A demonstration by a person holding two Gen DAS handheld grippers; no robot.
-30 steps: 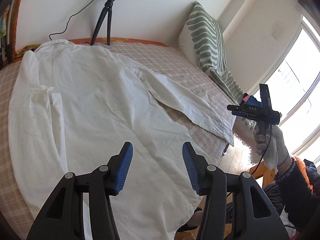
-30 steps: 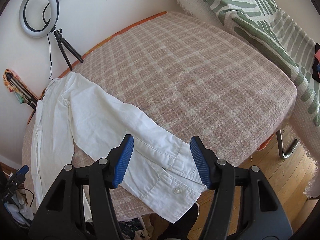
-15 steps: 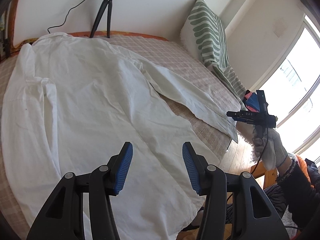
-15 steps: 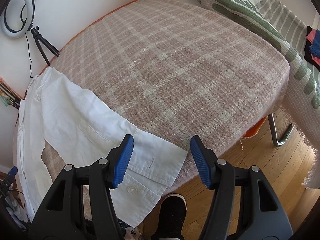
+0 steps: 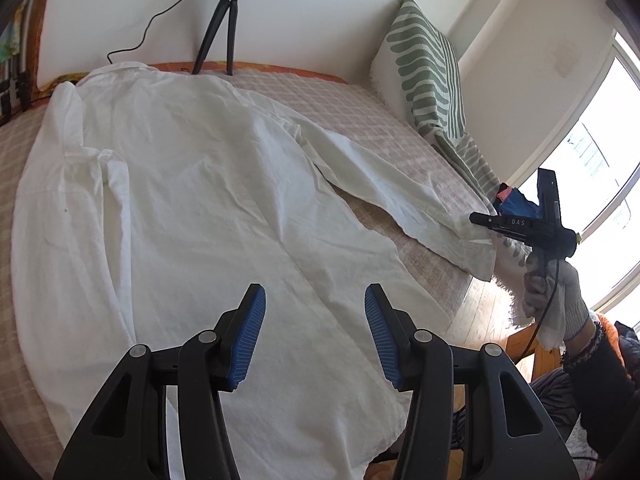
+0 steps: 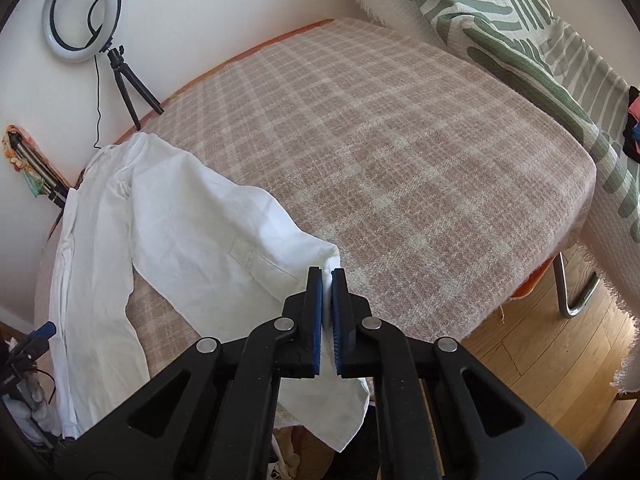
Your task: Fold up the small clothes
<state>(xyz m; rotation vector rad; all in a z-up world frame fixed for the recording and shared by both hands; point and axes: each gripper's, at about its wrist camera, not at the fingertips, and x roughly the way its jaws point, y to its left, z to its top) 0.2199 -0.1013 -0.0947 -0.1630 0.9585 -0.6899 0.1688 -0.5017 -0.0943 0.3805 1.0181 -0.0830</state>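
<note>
The right tool (image 6: 327,304) is being pressed shut on the cuff (image 6: 332,276) of the shirt (image 6: 192,236), its jaws having just been closing; white cloth is being pinched between the blue pads (image 6: 317,312), and the cuff's loose end is hanging below the tool, past the bed's near edge. In the left wrist view the same tool (image 5: 478,219) is being gripped by a gloved hand (image 5: 556,300) at the bed's right corner, with the sleeve end gathered at its tip.

The left tool (image 5: 314,336) is being held spread above the shirt's lower part, nothing lying between its pads (image 5: 250,340); whether the cloth is being touched cannot be told.

The shirt is lying spread flat across the checked bed (image 6: 400,152), collar toward the wall, one sleeve folded in over the body on the left and the other stretched out to the right tool.

Farther off, a striped cushion (image 5: 428,76) is being propped against the wall at the bed's far right corner. A ring light (image 6: 82,12) on a small tripod (image 6: 128,84) is standing by the wall behind the collar.
</note>
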